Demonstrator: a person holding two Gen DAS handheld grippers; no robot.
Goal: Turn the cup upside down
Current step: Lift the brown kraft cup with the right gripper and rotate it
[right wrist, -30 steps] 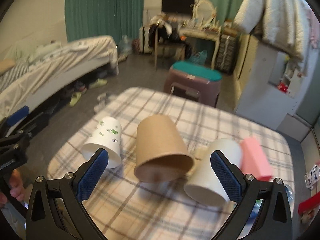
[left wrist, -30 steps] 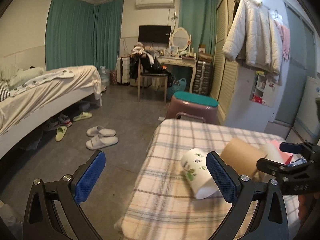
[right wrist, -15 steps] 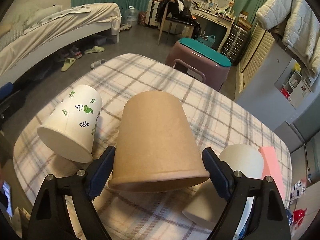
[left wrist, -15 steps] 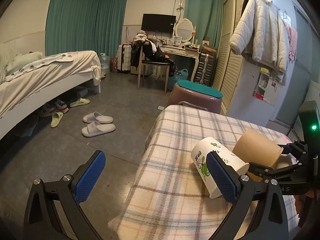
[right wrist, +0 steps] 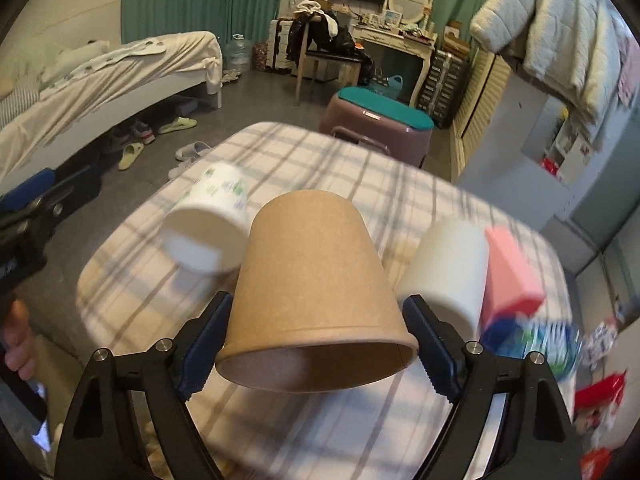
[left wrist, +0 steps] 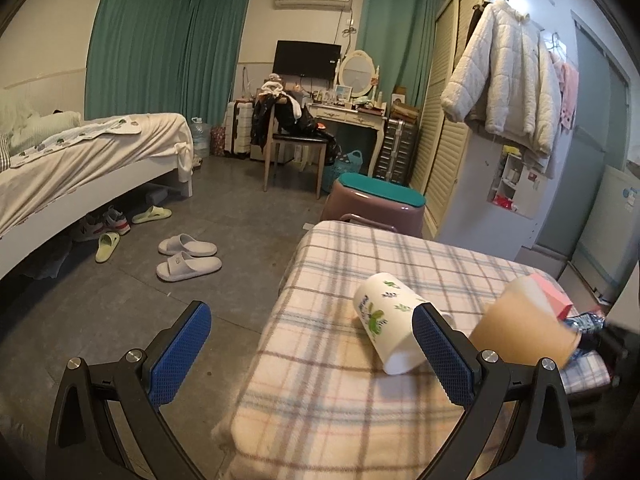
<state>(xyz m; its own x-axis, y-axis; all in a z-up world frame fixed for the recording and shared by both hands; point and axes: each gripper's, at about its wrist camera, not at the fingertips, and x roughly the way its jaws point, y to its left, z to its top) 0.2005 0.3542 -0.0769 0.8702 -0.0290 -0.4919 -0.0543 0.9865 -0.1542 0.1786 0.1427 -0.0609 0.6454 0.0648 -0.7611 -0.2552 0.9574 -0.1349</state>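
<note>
Brown cup, newly clamped by right gripper, now lifts above the checked table, ready for inversion; left gripper idles beside it, jaws apart.

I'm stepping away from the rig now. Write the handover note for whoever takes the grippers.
Right gripper: jaws shut on the brown cup near its rim, cup lifted off the plaid table, mouth facing the camera.
Left gripper: open, holding nothing, at the table's left edge.
White leaf-print cup and plain white cup lie on their sides.
Done: brown cup grasped.
Left: turn it mouth-down, set it down, release.
</note>
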